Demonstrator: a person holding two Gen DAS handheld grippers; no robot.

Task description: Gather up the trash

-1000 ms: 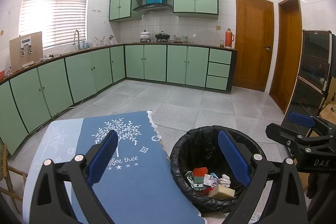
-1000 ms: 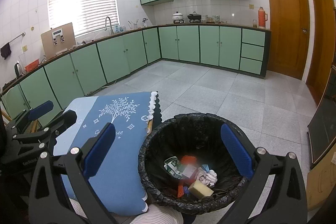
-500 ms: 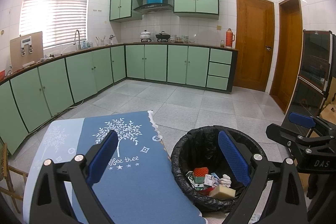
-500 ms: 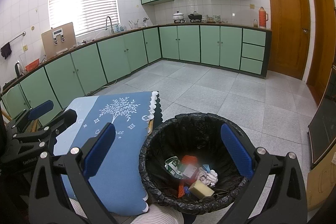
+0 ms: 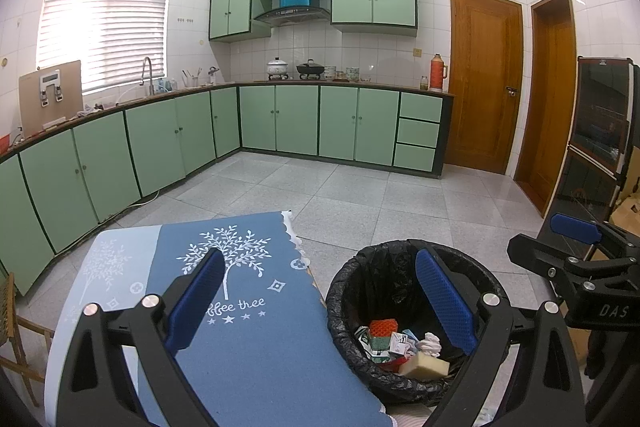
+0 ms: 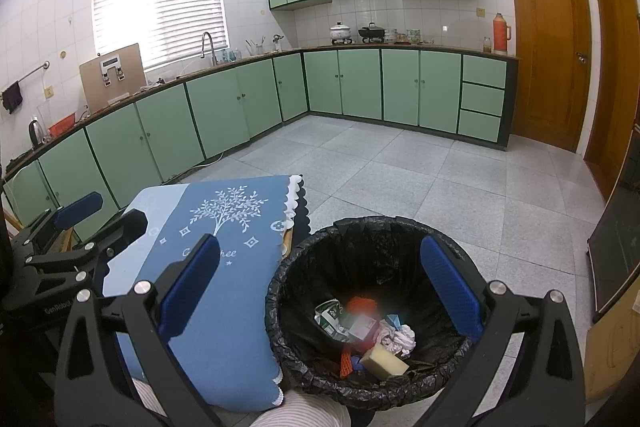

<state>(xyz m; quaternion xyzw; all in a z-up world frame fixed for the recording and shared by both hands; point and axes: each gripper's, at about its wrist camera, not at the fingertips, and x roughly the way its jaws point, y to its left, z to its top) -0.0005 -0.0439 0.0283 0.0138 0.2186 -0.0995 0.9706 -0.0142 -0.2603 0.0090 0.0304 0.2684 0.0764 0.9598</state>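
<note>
Left wrist view: white print on the blue cloth (image 5: 256, 339) reads "ffee tree" under a white tree motif, the first letters hidden behind a finger; the right gripper (image 5: 576, 247), seen at the frame's right edge, carries the letters "DAS". In the right wrist view the left gripper (image 6: 76, 223) body shows "GenRobot", cut off at its end, and the cloth print there is partly covered.

Left gripper (image 5: 320, 301): fingers (image 5: 196, 301) spread wide and released, nothing between them, held level above the cloth and the bin's near rim. Right gripper (image 6: 320, 287): fingers (image 6: 450, 291) likewise wide apart and empty, poised over the bin mouth. A striped sleeve (image 6: 304, 411) shows at the bottom edge.

Bin (image 5: 352, 291): round, lined with a black bag, standing on the tiled floor just beside the cloth-covered bench (image 6: 148, 199). The trash (image 6: 366, 331) lies at the bottom: a yellow sponge (image 5: 424, 367), crumpled white paper (image 6: 400, 339), an orange textured piece (image 5: 383, 327), and small printed cartons whose text is too small to read.
</note>
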